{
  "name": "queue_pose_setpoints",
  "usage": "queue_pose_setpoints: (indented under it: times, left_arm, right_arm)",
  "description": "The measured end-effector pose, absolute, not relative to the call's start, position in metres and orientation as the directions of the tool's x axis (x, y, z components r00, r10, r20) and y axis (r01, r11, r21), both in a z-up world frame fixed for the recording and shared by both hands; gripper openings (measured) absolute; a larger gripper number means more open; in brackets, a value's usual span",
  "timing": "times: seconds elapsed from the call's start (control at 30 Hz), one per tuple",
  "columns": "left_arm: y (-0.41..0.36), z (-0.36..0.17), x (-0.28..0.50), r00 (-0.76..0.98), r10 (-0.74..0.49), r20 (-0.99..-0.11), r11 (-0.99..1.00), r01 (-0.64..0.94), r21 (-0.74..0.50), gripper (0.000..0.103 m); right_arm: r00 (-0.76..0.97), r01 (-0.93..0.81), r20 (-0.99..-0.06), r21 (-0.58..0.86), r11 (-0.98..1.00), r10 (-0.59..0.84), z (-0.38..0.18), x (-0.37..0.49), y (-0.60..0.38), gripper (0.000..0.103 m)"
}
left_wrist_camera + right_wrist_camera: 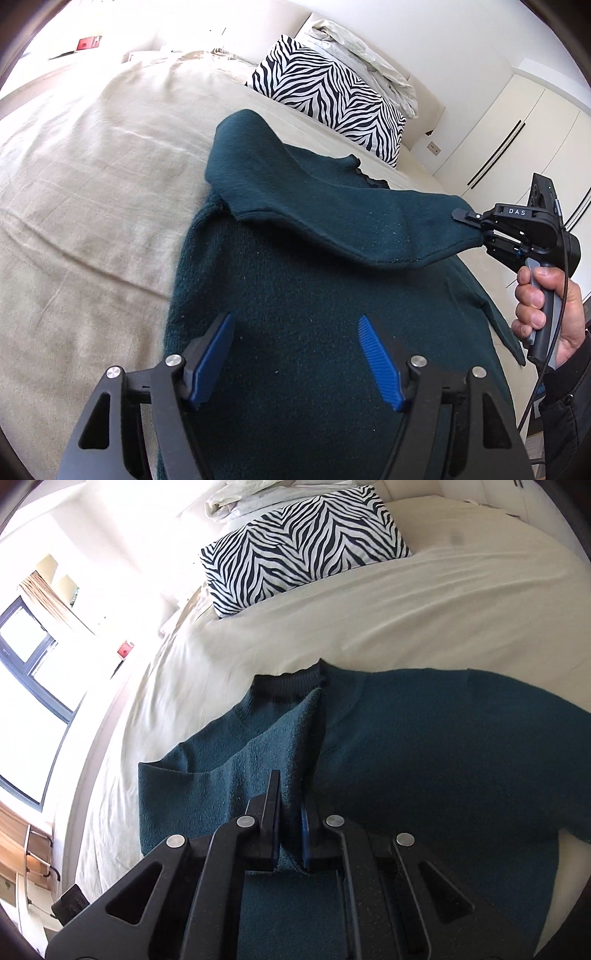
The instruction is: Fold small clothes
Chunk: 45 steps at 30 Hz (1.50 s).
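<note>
Beige bed, teal sweater under spread left jaws, sleeve clamped in right jaws.

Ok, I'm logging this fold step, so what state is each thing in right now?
Teal sweater: flat on the bed, one sleeve lifted across the body.
Sleeve: pinched at its cuff, held up.
Right claw: shut on the sleeve.
Left claw: open, over the sweater.
Zebra pillow: lying on the bed, untouched.
</note>
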<state>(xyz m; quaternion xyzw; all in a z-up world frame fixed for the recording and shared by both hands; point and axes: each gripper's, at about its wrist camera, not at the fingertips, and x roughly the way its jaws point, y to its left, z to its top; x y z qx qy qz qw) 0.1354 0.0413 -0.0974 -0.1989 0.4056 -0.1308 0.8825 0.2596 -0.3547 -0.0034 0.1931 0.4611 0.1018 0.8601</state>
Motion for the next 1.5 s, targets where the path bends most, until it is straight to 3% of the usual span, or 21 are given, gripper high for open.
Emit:
queue_pose_setpoints:
  times: [0.1, 0.47, 0.53, 0.63, 0.77, 0.87, 0.93, 1.1, 1.23, 1.5]
  left_arm:
    - [0.041, -0.097, 0.136, 0.638, -0.392, -0.662, 0.887, 0.071, -0.456, 0.072]
    - [0.072, -0.048, 0.181, 0.71, -0.394, -0.583, 0.865, 0.073, -0.496, 0.058]
    - [0.076, -0.039, 0.206, 0.718, -0.386, -0.579, 0.871, 0.076, -0.486, 0.045]
    - [0.073, -0.036, 0.246, 0.69, -0.407, -0.599, 0.873, 0.101, -0.476, 0.029]
    - [0.056, -0.051, 0.294, 0.622, -0.403, -0.671, 0.899, 0.133, -0.417, 0.027]
    - [0.061, -0.085, 0.322, 0.545, -0.37, -0.753, 0.913, 0.065, -0.402, 0.027]
    - [0.069, -0.106, 0.331, 0.525, -0.37, -0.767, 0.91, 0.039, -0.413, 0.017]
    - [0.075, -0.103, 0.328, 0.539, -0.399, -0.742, 0.895, 0.053, -0.443, 0.017]
    - [0.075, -0.091, 0.329, 0.588, -0.379, -0.715, 0.901, 0.057, -0.43, 0.039]
    - [0.067, -0.101, 0.33, 0.582, -0.34, -0.739, 0.929, 0.088, -0.359, 0.039]
  right_arm:
    - [0.556, 0.07, -0.774, 0.407, 0.911, 0.303, -0.013, 0.263, -0.388, 0.007]
    - [0.498, 0.182, -0.789, 0.502, 0.846, 0.361, -0.09, 0.262, -0.433, 0.008]
    - [0.499, 0.174, -0.786, 0.504, 0.846, 0.365, -0.089, 0.26, -0.435, 0.008]
    - [0.497, 0.159, -0.788, 0.495, 0.854, 0.364, -0.084, 0.259, -0.433, 0.008]
    - [0.492, 0.162, -0.787, 0.502, 0.85, 0.372, -0.087, 0.26, -0.435, 0.009]
    - [0.487, 0.165, -0.786, 0.512, 0.843, 0.382, -0.092, 0.26, -0.439, 0.009]
    - [0.486, 0.165, -0.778, 0.528, 0.833, 0.397, -0.095, 0.259, -0.444, 0.01]
    - [0.49, 0.2, -0.778, 0.539, 0.818, 0.393, -0.09, 0.252, -0.452, 0.013]
    - [0.549, 0.175, -0.745, 0.546, 0.819, 0.379, -0.065, 0.246, -0.449, 0.013]
    - [0.512, 0.09, -0.73, 0.569, 0.818, 0.452, -0.069, 0.275, -0.409, 0.013]
